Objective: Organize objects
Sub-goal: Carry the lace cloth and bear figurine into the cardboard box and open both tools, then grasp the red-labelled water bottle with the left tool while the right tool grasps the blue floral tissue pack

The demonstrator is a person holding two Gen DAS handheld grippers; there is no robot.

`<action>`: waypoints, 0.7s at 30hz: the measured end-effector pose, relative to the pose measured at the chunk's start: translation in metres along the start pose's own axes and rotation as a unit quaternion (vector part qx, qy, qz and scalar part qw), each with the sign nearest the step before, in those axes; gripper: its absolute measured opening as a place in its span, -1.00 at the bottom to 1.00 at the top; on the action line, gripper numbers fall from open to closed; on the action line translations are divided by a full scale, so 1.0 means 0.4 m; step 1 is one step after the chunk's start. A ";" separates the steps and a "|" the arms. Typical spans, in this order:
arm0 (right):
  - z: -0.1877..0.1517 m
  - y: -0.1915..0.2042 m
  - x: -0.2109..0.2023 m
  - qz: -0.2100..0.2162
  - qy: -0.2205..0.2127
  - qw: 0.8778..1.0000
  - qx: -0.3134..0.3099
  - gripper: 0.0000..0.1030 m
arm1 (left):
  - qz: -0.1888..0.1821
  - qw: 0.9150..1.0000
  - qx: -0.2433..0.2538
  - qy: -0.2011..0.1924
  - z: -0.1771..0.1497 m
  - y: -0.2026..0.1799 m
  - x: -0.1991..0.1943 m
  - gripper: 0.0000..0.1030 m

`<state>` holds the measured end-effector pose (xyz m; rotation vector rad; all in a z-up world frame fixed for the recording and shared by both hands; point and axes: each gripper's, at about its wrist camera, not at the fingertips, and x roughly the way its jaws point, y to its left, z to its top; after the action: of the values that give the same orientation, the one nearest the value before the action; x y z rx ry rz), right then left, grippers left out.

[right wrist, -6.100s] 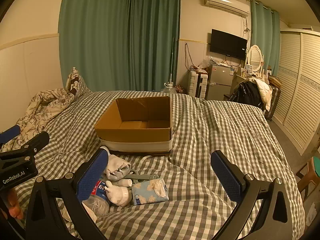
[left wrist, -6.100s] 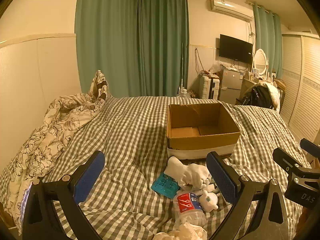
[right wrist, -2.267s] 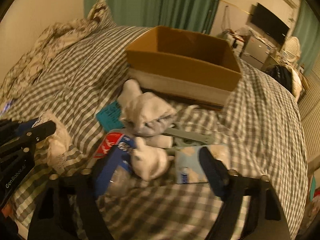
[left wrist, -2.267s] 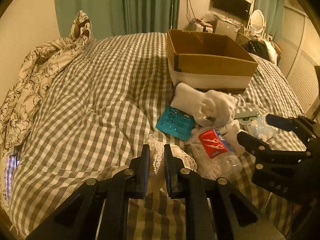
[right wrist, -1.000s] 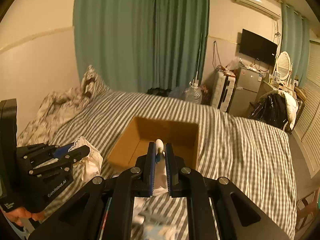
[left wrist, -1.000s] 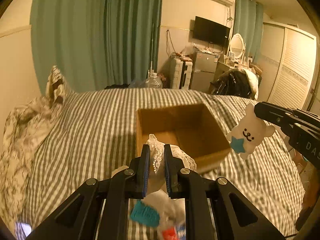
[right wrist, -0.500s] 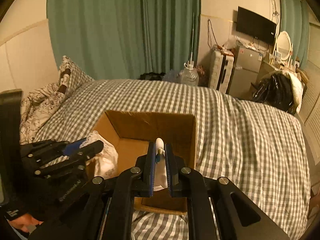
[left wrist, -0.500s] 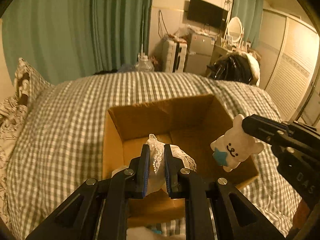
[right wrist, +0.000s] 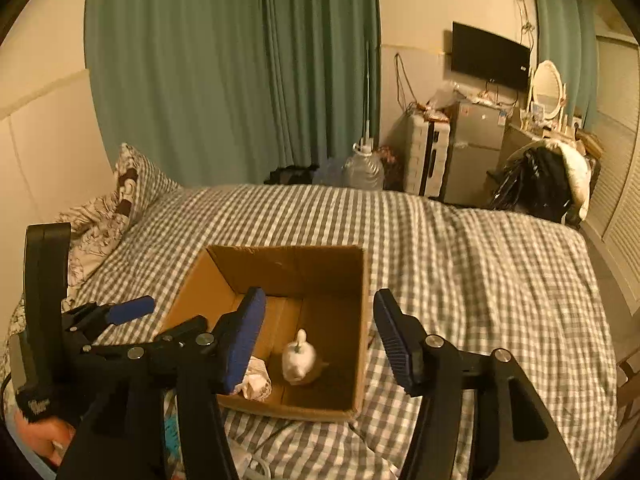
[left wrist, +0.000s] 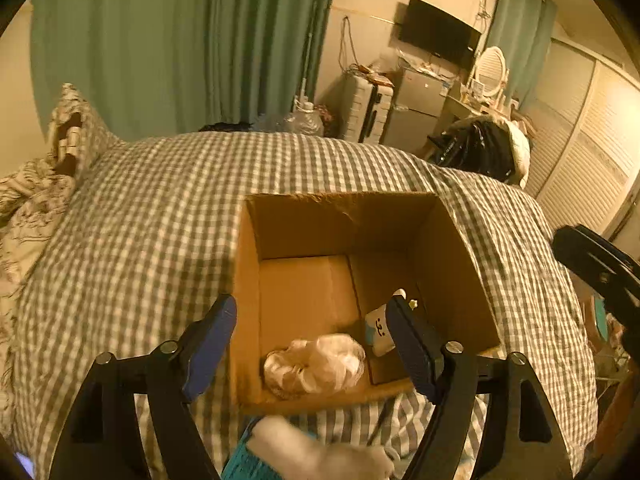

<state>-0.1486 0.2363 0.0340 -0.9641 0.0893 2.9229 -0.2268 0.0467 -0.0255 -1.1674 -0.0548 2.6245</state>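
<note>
So the cardboard box [left wrist: 452, 248] sits on the bed [left wrist: 160, 216], roughly mid-mattress. Inside, near the front wall, the lace bundle [left wrist: 316, 364] lies left of the little plush bear [right wrist: 298, 356]. More stuff lies on the bed in front of the box. Pillows [right wrist: 132, 184] are off left, fridge [right wrist: 476, 148] and TV [right wrist: 490, 56] behind.

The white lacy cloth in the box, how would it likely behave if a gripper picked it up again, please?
The lacy cloth lies crumpled in the cardboard box, so it is probably floppy and would droop. It looks thin, likely light. Its frilly edge might snag on a pad.
</note>
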 end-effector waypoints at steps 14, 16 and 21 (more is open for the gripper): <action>-0.154 0.005 -0.252 -0.067 -0.005 0.997 -0.037 0.92 | 0.040 0.999 -0.029 -0.005 -0.186 0.007 -0.201 0.87; -0.188 0.012 -0.248 -0.071 0.007 0.997 -0.041 0.95 | 0.048 0.998 -0.032 0.002 -0.227 0.011 -0.198 0.87; -0.304 0.028 -0.195 -0.081 0.055 0.994 -0.048 0.95 | 0.069 0.996 -0.031 0.039 -0.340 0.011 -0.159 0.87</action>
<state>-0.0151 0.2128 -0.0167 -1.0921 -0.1200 2.7483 -0.0873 0.0158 -0.0717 -1.3378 -0.0409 2.7099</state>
